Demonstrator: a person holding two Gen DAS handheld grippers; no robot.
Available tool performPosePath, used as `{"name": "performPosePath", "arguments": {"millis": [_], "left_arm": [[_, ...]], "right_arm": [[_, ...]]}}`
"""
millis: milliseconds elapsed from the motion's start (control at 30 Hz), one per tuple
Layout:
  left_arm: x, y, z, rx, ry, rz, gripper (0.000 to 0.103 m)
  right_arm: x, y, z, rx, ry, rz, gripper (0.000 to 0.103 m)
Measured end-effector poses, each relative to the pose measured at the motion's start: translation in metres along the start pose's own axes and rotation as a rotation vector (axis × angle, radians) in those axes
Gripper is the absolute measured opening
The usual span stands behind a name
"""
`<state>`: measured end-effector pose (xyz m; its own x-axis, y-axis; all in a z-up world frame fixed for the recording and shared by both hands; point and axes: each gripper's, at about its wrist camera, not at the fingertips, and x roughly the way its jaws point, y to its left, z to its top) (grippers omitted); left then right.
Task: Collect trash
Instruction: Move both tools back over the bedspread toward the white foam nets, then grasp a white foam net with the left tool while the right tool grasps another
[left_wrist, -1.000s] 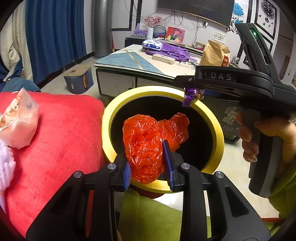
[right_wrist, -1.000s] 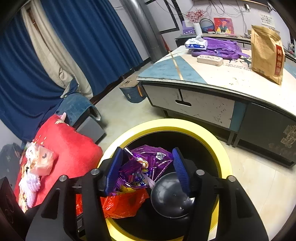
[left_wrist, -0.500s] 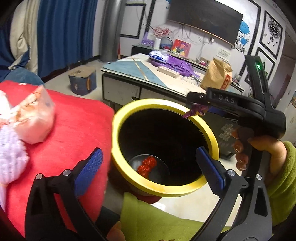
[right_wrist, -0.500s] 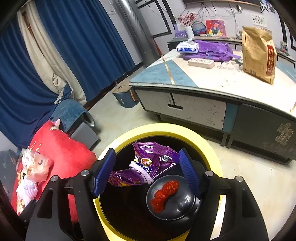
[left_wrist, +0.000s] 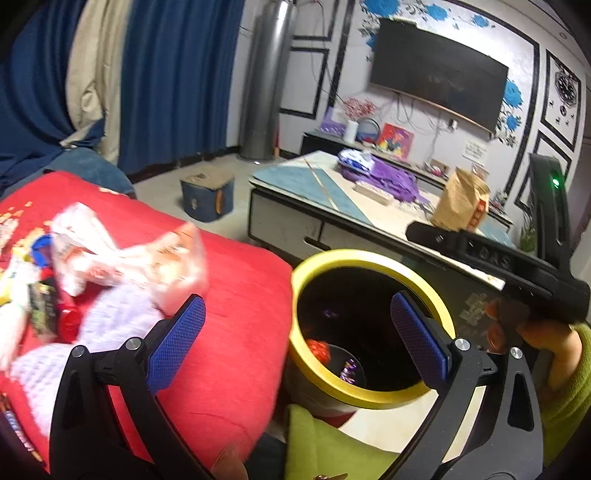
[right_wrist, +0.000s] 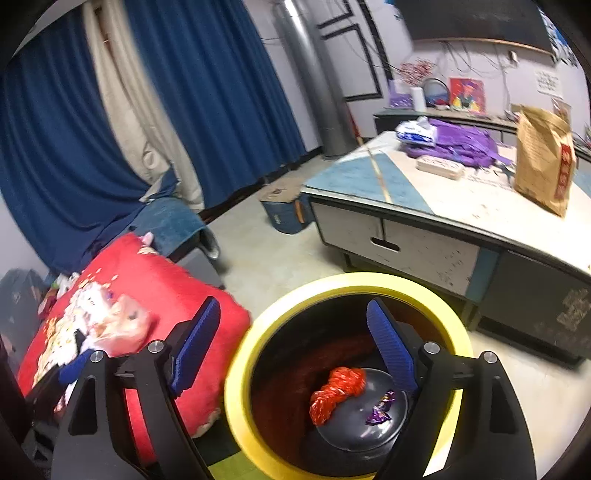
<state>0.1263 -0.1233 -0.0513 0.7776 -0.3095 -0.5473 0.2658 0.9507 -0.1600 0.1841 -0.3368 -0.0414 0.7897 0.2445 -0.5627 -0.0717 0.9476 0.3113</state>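
Hovering over yellow-rimmed bin (right_wrist: 240, 369) | left claw (left_wrist: 299, 343) spread, empty | right claw (right_wrist: 293, 349) opening, empty

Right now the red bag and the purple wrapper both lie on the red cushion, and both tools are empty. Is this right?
Not quite. The red bag and purple wrapper lie at the bottom of the yellow bin, not on the red cushion; the right wrist view shows it. Both tools are indeed empty.

Blurred wrappers (left_wrist: 125, 254), perhaps snack bags
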Motion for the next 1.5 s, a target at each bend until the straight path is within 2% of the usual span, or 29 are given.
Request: {"name": "performPosePath", "arguments": {"millis": [567, 1033, 1500], "left_arm": [[-0.055, 0.054, 0.012, -0.082, -0.141, 0.171, 0.092], [-0.089, 0.109, 0.009, -0.176, -0.195, 0.281, 0.092], [-0.106, 0.174, 0.000, -0.297, -0.182, 0.386, 0.092]], "right_arm": [[-0.027, 0.073, -0.006, -0.128, -0.048, 0.129, 0.081], [-0.018, 0.144, -0.032, -0.238, 0.031, 0.255, 0.081], [0.015, 0.197, -0.050, -0.282, 0.143, 0.319, 0.081]]}}
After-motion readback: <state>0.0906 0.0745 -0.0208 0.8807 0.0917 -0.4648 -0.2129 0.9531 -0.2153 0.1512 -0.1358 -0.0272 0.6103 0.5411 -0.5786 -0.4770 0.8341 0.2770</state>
